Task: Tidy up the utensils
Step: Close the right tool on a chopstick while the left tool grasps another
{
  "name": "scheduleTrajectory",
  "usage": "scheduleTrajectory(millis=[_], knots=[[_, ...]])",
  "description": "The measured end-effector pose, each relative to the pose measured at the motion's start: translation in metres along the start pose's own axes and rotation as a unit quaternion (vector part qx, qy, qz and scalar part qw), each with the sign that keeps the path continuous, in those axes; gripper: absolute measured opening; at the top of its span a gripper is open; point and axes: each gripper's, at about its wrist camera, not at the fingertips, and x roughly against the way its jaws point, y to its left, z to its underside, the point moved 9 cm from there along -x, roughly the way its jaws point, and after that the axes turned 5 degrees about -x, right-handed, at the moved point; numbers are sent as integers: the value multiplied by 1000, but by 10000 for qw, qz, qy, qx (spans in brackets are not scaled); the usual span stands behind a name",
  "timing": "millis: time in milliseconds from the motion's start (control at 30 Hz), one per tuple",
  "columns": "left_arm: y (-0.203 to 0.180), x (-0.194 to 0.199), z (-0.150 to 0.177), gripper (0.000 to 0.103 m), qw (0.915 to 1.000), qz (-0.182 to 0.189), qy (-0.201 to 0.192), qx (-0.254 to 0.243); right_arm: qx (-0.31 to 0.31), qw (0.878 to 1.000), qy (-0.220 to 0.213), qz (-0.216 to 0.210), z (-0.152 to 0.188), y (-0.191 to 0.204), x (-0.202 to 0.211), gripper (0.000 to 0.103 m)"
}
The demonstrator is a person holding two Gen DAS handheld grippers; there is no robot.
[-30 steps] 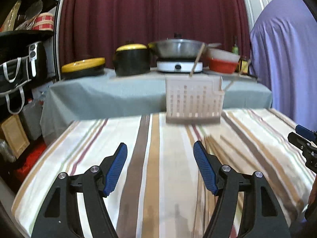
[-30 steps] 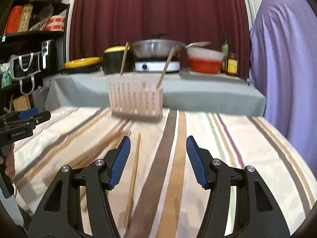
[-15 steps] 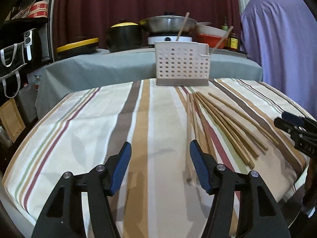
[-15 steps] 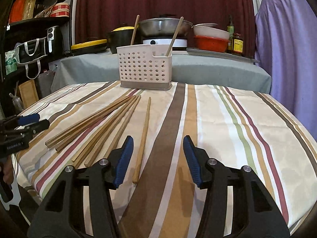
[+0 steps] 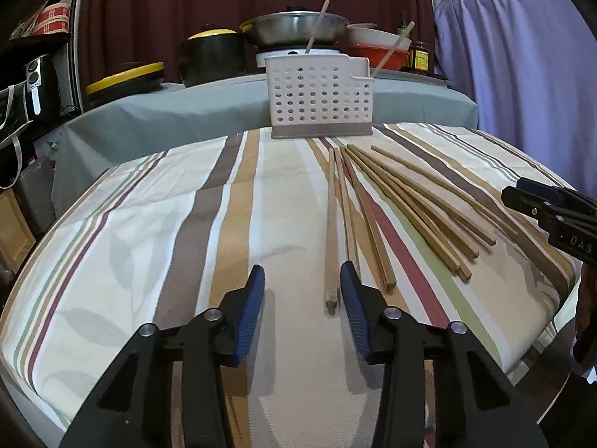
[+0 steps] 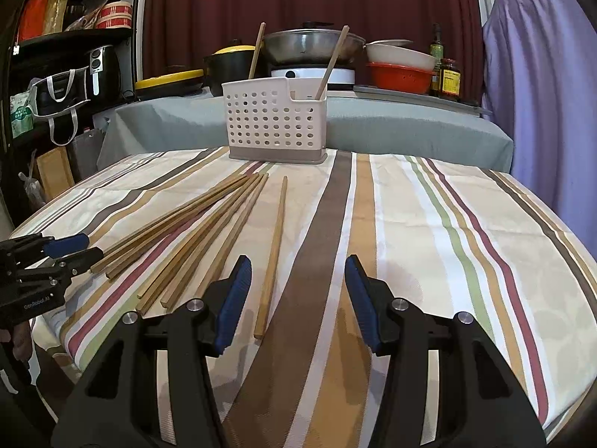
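Several wooden chopsticks (image 5: 395,201) lie fanned on the striped tablecloth (image 5: 149,231); they also show in the right wrist view (image 6: 209,231). A white perforated utensil holder (image 5: 317,100) stands at the table's far edge with two chopsticks upright in it, also in the right wrist view (image 6: 276,123). My left gripper (image 5: 302,283) is open and empty, its right finger beside the near end of the leftmost chopstick (image 5: 330,231). My right gripper (image 6: 298,272) is open and empty, with one separate chopstick (image 6: 274,250) lying just inside its left finger.
Behind the table a grey-covered counter (image 6: 373,127) carries a wok, a black pot with a yellow lid, bowls and bottles. A dark shelf (image 6: 67,44) stands at the left. A purple cloth (image 6: 541,93) hangs at the right. The table edge is close below both grippers.
Both grippers have pulled back from the holder and tilted down, so the chopsticks on the cloth have come into view. Both stay open, the left jaws slightly narrower.
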Motion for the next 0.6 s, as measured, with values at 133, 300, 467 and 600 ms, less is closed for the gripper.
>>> scheduleTrajectory(millis=[133,300,467,600], knots=[[-2,-3,1,28,10000,45,34,-8,3,10000,4,-11,1,0,0,50],[-4,-4,-1,9,10000,56,-1,-52,-18,10000,33,-46,3,1,-2,49],[-4,-4,-1,7,10000,51,-19,-31,9,9999,77,-82,6,3,-2,44],[-3,-3,-2,7,10000,30,-43,-14,-1,9999,143,-97,12,2,-3,41]])
